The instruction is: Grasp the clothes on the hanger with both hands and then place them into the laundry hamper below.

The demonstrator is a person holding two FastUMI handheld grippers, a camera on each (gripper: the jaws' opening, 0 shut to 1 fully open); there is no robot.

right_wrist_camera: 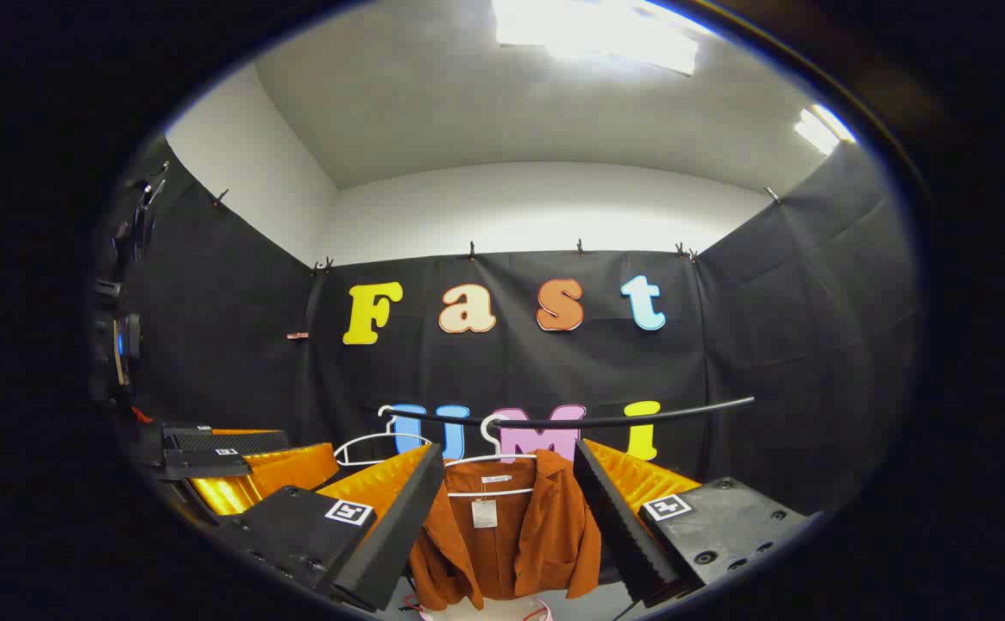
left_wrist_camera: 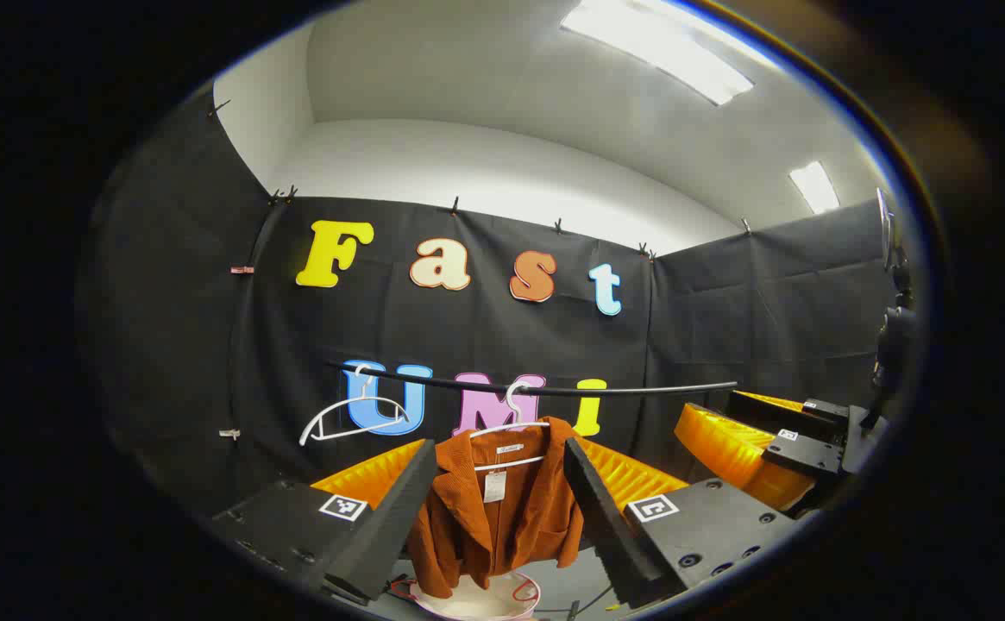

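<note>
Your left gripper (left_wrist_camera: 489,509) fingers spread wide, empty; right gripper (right_wrist_camera: 502,517) same. Rust jacket (left_wrist_camera: 495,517) hangs on white hanger (left_wrist_camera: 511,427) from rail (left_wrist_camera: 554,390), above hamper (left_wrist_camera: 478,601).

left tool (left_wrist_camera: 485,509) open | rust jacket (left_wrist_camera: 493,517) on hanger (left_wrist_camera: 509,429) | hamper (left_wrist_camera: 480,599) below

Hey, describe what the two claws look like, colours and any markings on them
Both match. The left claw has two long black fingers with ribbed inner pads, bright orange ridged panels behind them, and black blocky bases with screw holes, each carrying a small square black-and-white marker tag. The right claw has the same black fingers, orange backing and marker tags.
</note>
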